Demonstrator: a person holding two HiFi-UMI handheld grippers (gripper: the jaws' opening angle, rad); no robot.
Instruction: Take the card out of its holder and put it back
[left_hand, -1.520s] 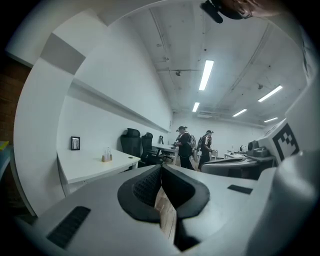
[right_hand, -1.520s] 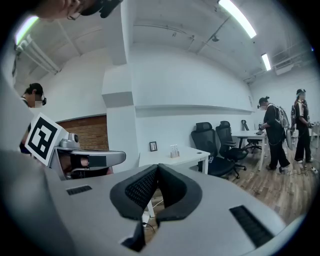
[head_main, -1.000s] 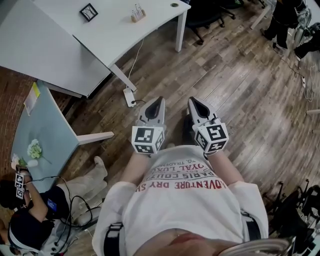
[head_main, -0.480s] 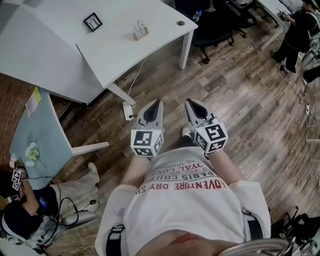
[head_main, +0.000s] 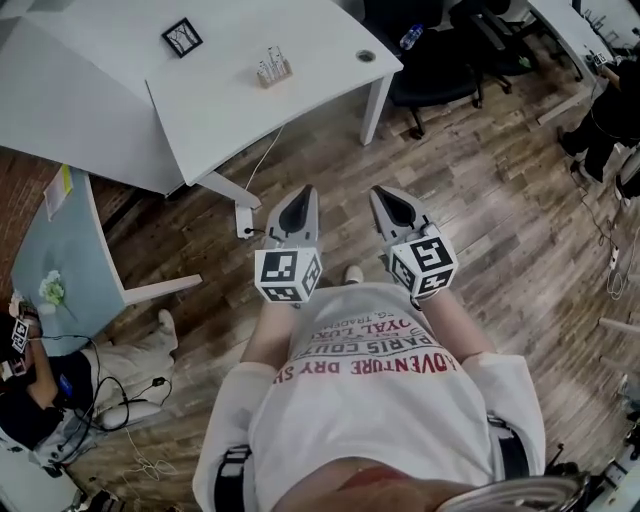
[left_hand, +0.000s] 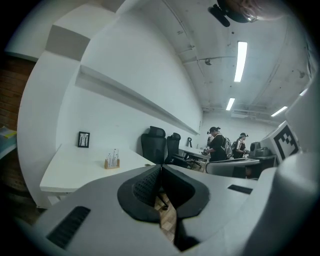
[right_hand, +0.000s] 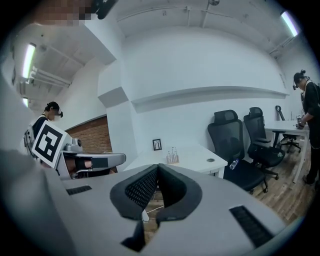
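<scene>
White desk (head_main: 230, 110) on wood-plank floor (head_main: 490, 210), black office chairs (head_main: 435, 65) beyond, brick wall (head_main: 15, 210) left

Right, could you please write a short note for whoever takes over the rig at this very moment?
Left gripper: jaws shut, empty.
Right gripper: jaws shut, empty.
Both are held in front of the person, over the wooden floor, short of the white desk.
Card holder: small wooden stand on the desk with thin upright pieces in it, too small to tell more. A black frame stands to its left.
Done: nothing that shows; neither gripper touches the holder.
Left: step up, pull the card out, put it back.
</scene>
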